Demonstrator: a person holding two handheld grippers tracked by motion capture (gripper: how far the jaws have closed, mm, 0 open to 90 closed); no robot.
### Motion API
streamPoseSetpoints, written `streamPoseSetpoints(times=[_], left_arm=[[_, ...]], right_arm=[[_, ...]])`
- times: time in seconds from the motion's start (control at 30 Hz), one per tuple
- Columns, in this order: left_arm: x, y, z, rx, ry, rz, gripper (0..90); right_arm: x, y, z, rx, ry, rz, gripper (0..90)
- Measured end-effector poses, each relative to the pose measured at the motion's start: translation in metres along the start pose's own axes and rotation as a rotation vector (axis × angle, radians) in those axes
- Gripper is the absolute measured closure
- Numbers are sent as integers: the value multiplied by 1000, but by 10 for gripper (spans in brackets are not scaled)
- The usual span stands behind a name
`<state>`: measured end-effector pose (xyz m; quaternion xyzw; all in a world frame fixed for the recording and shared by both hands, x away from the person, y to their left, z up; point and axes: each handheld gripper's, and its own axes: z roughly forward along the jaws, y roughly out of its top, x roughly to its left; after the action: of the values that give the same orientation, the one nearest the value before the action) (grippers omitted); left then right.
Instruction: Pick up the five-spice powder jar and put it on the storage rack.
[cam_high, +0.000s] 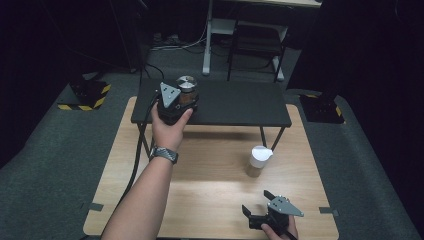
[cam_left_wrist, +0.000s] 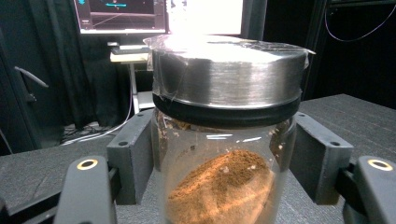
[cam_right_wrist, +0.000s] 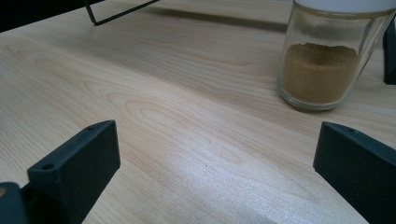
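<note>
A glass jar (cam_high: 186, 91) (cam_left_wrist: 223, 163) with a silver metal lid and brown powder inside stands on the black shelf (cam_high: 235, 102) at its left part. My left gripper (cam_high: 176, 102) (cam_left_wrist: 223, 161) is shut on the jar, both pads pressed against its glass sides below the lid. A second glass jar (cam_high: 258, 161) (cam_right_wrist: 327, 56) with a white lid and yellow-brown powder stands on the wooden table (cam_high: 210, 195). Near the table's front right edge my right gripper (cam_high: 256, 206) (cam_right_wrist: 217, 163) rests low over the wood, open, with nothing between its fingers; the white-lidded jar is beyond it.
The black shelf stands on thin metal legs (cam_high: 277, 137) over the back of the wooden table. Dark floor surrounds the table, with a white-framed desk (cam_high: 240, 35) behind. A monitor (cam_left_wrist: 159, 16) glows far off in the left gripper view.
</note>
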<state>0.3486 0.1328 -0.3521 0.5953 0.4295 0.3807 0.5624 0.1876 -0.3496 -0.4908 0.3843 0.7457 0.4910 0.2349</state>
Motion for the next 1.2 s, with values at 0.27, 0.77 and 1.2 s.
streamPoseSetpoints(times=[0.27, 0.77, 1.2], left_arm=[[0, 1, 0, 2, -2, -4, 309], [0, 4, -6, 6, 14, -31, 5], [5, 0, -33, -14, -33, -5, 5]], right_arm=[[0, 0, 0, -2, 0, -3, 1], [0, 0, 0, -2, 1, -1, 1], [0, 0, 0, -1, 2, -4, 1]])
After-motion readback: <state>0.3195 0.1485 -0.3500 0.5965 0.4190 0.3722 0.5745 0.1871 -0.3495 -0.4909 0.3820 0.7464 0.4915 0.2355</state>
